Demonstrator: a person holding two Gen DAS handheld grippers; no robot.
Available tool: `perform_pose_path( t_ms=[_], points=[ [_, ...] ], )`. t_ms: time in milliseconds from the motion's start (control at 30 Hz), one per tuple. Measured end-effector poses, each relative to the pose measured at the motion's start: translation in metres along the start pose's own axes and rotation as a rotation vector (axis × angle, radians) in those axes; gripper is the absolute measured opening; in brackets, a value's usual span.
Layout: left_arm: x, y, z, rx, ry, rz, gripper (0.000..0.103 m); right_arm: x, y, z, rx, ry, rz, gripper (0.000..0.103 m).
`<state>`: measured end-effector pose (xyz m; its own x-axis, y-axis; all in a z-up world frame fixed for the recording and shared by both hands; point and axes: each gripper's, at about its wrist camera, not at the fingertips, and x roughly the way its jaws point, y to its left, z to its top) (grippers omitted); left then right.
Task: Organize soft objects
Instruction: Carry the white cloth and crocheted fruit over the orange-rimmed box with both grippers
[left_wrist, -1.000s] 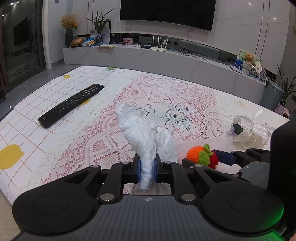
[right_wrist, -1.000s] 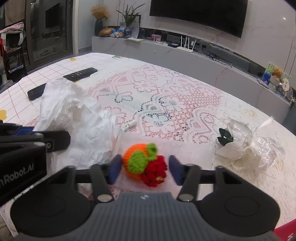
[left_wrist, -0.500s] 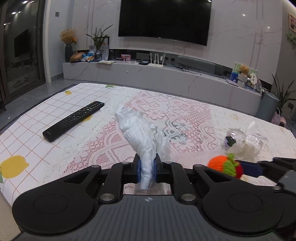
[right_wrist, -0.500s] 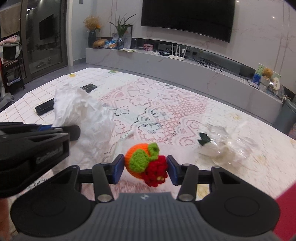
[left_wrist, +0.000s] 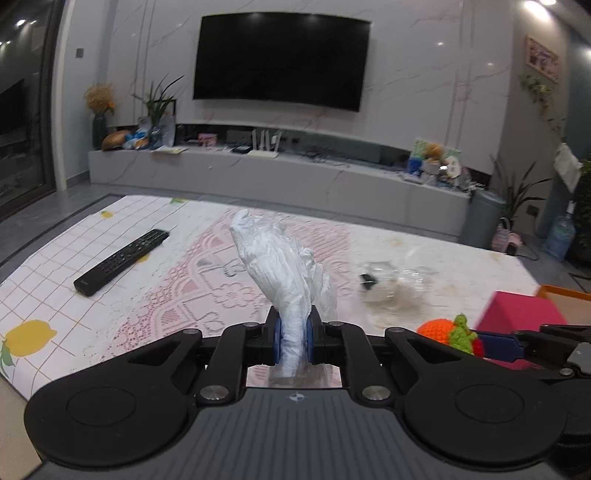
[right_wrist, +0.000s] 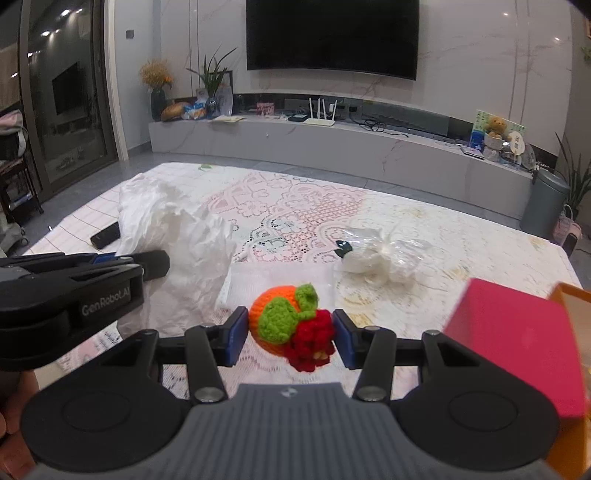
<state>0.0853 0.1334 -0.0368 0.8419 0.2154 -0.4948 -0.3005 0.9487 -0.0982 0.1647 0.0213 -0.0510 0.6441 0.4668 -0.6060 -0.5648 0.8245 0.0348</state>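
Raised since a second ago: both grippers, each with its load lifted clear of the table (left_wrist: 461, 258); a pink box (right_wrist: 517, 347) has come into sight at the right.

Left gripper (left_wrist: 293, 341): blue pads (left_wrist: 276, 341) clamped on a crumpled white plastic bag (left_wrist: 280, 266), which stands upright from the pinch.

Right gripper (right_wrist: 290, 334): fingers pressed against both sides of a crochet toy (right_wrist: 291, 325) of orange, green and red, held above the lace cloth (right_wrist: 295, 206), just left of the pink box.

On the table: black remote (left_wrist: 122, 260) at far left; clear wrapper bundle (right_wrist: 380, 251) at centre right; flat white mesh sheet (right_wrist: 280, 277) beyond the toy.

Background: dark television (right_wrist: 332, 37) on the wall.
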Motion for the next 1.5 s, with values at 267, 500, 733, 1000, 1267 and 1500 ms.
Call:
perform_pose_path(
  t_ms=[267,500,733,1000,1267,1500],
  points=[
    [-0.043,-0.041,0.013,0.075,-0.082,-0.104,0.014,-0.067,-0.027,-0.012,0.058,-0.083,-0.026,0.049],
    [-0.058,-0.089,0.014,0.15,-0.111,-0.207,0.014,-0.111,-0.073,-0.03,0.135,-0.125,-0.114,0.049],
    [-0.063,-0.147,0.013,0.213,-0.114,-0.325,0.014,-0.151,-0.129,-0.049,0.226,-0.171,-0.209,0.049],
    [-0.053,-0.216,0.014,0.304,-0.089,-0.452,0.014,-0.169,-0.189,-0.059,0.263,-0.172,-0.316,0.049],
    [-0.025,-0.274,0.008,0.353,-0.002,-0.525,0.014,-0.172,-0.24,-0.066,0.292,-0.128,-0.377,0.049],
    [0.015,-0.289,0.001,0.386,0.128,-0.474,0.013,-0.164,-0.282,-0.064,0.313,-0.056,-0.363,0.049]
  ],
)
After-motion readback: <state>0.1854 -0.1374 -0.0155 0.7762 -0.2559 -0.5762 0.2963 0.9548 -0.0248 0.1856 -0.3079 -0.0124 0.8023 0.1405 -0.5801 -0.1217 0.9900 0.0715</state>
